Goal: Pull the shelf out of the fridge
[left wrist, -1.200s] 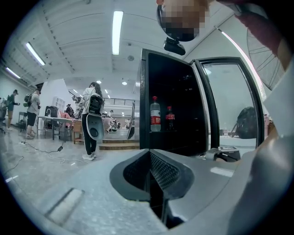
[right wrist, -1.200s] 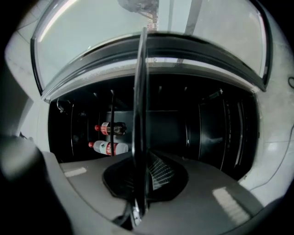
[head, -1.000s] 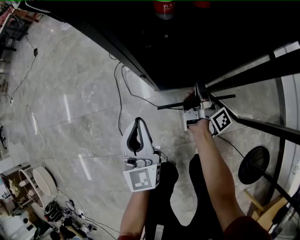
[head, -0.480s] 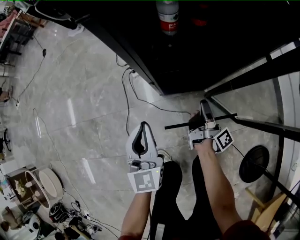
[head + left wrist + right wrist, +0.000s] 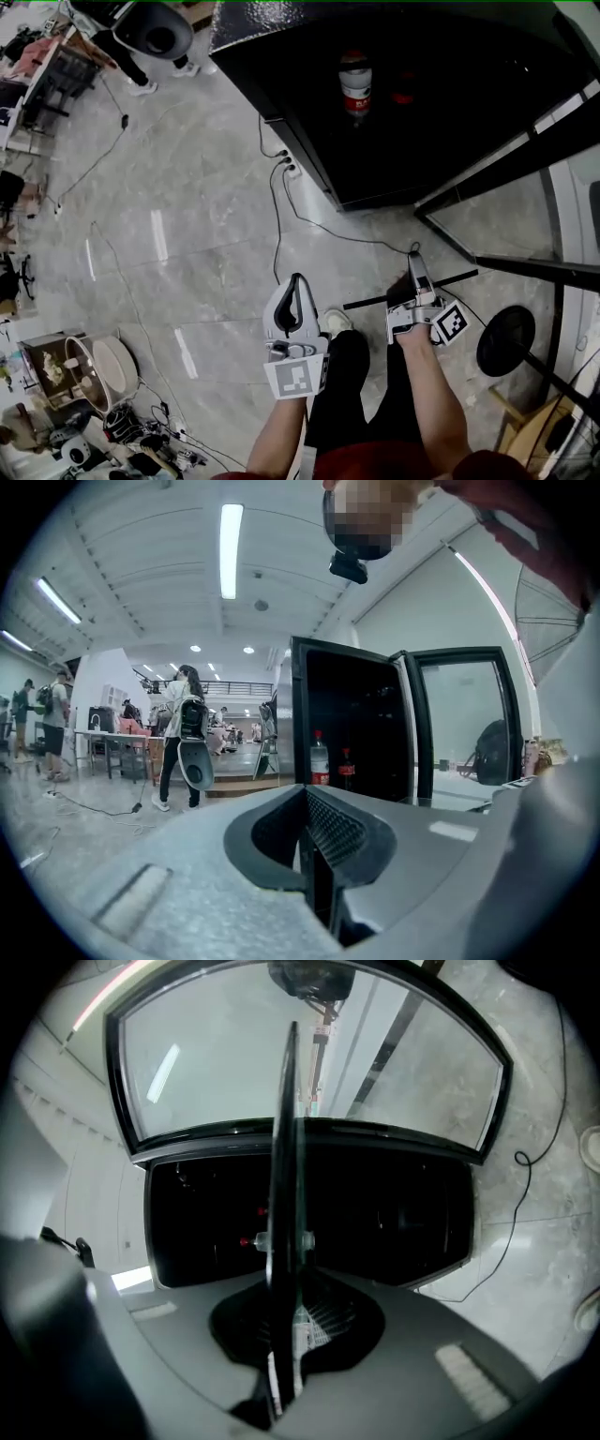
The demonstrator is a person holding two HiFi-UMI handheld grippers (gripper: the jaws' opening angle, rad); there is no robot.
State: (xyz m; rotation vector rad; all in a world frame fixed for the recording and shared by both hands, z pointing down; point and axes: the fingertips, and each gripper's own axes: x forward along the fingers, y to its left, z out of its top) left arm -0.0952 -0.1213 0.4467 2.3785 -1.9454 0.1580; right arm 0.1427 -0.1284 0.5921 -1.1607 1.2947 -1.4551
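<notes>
With your right gripper [image 5: 415,272] jaws clamped on the thin dark-edged glass shelf [image 5: 284,1129], seemingly clear of the open black fridge [image 5: 422,112], and your left gripper [image 5: 294,281] jaws closed on nothing, next carry it away level.

- The fridge [image 5: 309,56] stands open to the front. Its dark cavity can be entered, except where a bottle [image 5: 354,86] stands upright inside.
- The open glass door [image 5: 511,216] closes off the right side of the cavity.
- The shelf [image 5: 366,301], clamped on edge in the right gripper [image 5: 414,262], lies across the space before the person's legs.
- A cable [image 5: 277,225] runs over the floor from a power strip [image 5: 289,170] toward the person's feet.
- A round black stand base [image 5: 506,339] sits on the floor at the right, below the door.
- The grey floor [image 5: 187,216] left of the fridge gives wide passage, bounded by clutter [image 5: 94,375] at lower left.
</notes>
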